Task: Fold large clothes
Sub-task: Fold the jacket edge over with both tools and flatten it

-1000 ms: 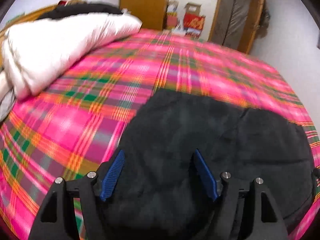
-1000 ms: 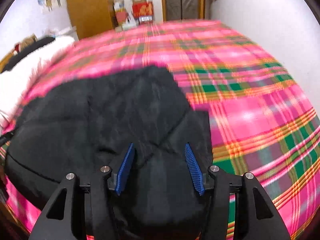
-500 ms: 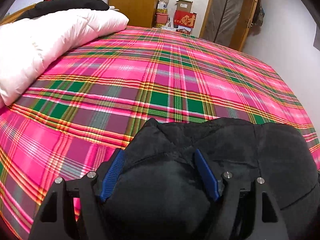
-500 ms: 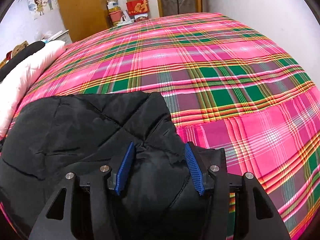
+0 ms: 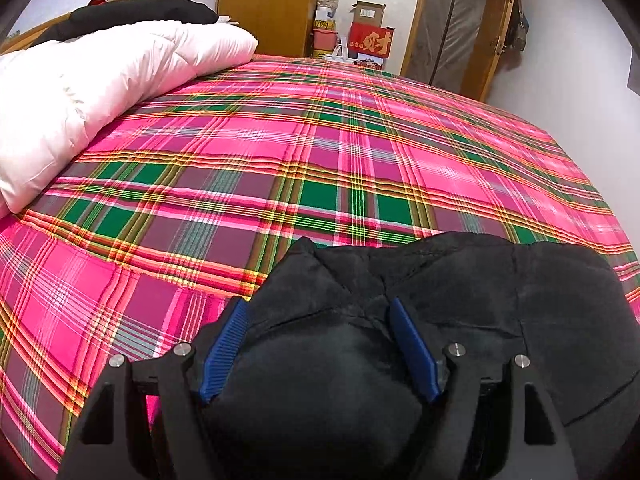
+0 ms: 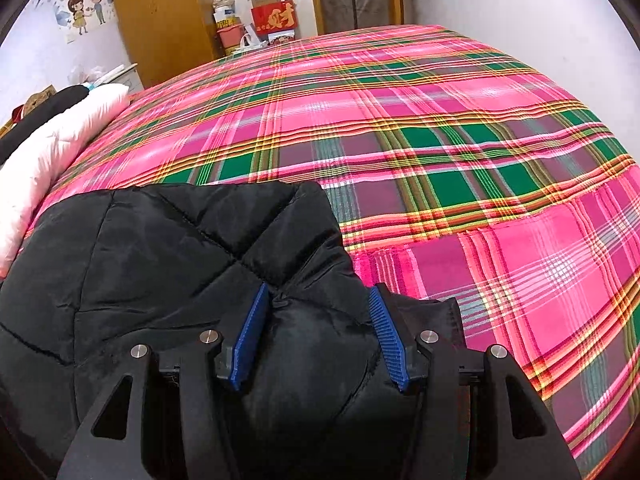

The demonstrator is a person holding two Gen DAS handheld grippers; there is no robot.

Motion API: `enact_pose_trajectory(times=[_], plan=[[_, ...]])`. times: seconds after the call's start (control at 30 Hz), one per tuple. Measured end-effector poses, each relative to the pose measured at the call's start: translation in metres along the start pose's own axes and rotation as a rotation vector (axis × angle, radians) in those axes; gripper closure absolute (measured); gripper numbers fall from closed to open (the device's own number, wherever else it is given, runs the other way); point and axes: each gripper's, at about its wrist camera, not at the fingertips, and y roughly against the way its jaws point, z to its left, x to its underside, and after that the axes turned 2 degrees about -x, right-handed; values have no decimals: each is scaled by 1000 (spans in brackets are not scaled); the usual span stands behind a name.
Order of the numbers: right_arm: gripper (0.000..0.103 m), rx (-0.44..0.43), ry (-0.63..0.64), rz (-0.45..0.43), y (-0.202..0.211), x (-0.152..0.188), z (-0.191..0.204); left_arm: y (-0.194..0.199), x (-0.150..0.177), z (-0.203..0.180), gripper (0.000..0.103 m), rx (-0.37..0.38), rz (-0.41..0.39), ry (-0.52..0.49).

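Both grippers point down at the near edge of the bed: the left gripper (image 5: 318,312), spread wide, and the right gripper (image 6: 318,300), about half open, each clamp a bulging fold of the black padded jacket (image 6: 168,248). It lies bunched on the pink plaid bedspread (image 5: 320,152). A white duvet (image 5: 88,92) lies far left.

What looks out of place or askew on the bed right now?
Nothing is spilled or damaged. The black padded jacket is bunched rather than flat, with puffy folds wedged in both the left tool and right tool. The plaid bedsheet lies smooth; the white duvet is heaped along one side.
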Motion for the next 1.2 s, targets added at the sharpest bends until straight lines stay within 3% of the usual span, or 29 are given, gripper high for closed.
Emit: enact_pose_trajectory(times=[0.2, 0.37, 0.57, 0.63, 0.73, 0.87, 0.97, 1.07, 1.2], plan=[[50, 17, 10, 7, 3, -3, 2, 5, -4, -5, 27, -40, 7, -22], [49, 60, 12, -10, 37, -13, 12, 35, -10, -20, 29, -106, -16, -76], [49, -69, 74, -144, 107, -9, 63, 95, -12, -38, 29, -53, -99, -57], [49, -121, 121, -135, 114, 2, 86, 111, -8, -47, 29, -30, -118, -72], [49, -136, 198, -70, 98, 21, 111, 123, 2, -60, 29, -32, -138, -120], [47, -128, 198, -1, 62, 28, 109, 106, 3, -60, 29, -158, -144, -212], [39, -98, 209, 3, 50, 18, 107, 96, -9, -27, 29, -199, -114, -112], [34, -91, 200, 15, 39, 12, 104, 109, -19, 3, 29, -206, -153, -7], [34, -88, 191, 15, 39, 13, 103, 127, -12, -2, 29, -88, -163, 23]])
